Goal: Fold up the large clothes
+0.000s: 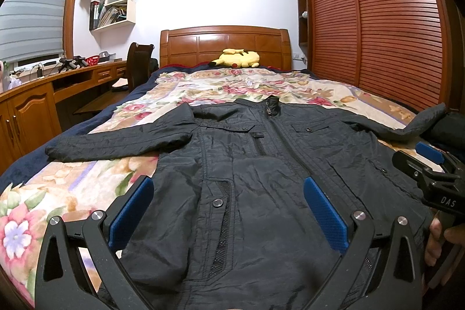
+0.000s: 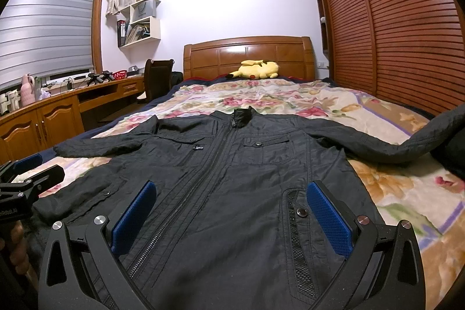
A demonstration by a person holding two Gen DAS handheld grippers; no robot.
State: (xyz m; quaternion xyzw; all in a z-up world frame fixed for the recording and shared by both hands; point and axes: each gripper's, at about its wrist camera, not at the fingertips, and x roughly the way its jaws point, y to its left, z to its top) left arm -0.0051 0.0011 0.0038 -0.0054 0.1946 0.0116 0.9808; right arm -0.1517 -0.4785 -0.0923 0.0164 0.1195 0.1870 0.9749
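A large dark grey zip jacket (image 1: pixel 261 164) lies flat, front up, on the floral bedspread, collar toward the headboard, both sleeves spread outward. It also shows in the right wrist view (image 2: pixel 232 164). My left gripper (image 1: pixel 229 188) is open and empty above the jacket's lower left half, its blue pads (image 1: pixel 130 211) wide apart. My right gripper (image 2: pixel 232 193) is open and empty above the lower right half, near a snap pocket (image 2: pixel 302 212). The right gripper also shows at the right edge of the left wrist view (image 1: pixel 430 164).
The bed (image 1: pixel 72 179) has a floral cover and a wooden headboard (image 1: pixel 225 44). A yellow plush toy (image 1: pixel 238 58) lies by the headboard. A wooden desk (image 1: pixel 43 95) and chair (image 1: pixel 139 63) stand on the left. Slatted wardrobe doors (image 1: pixel 377 19) stand on the right.
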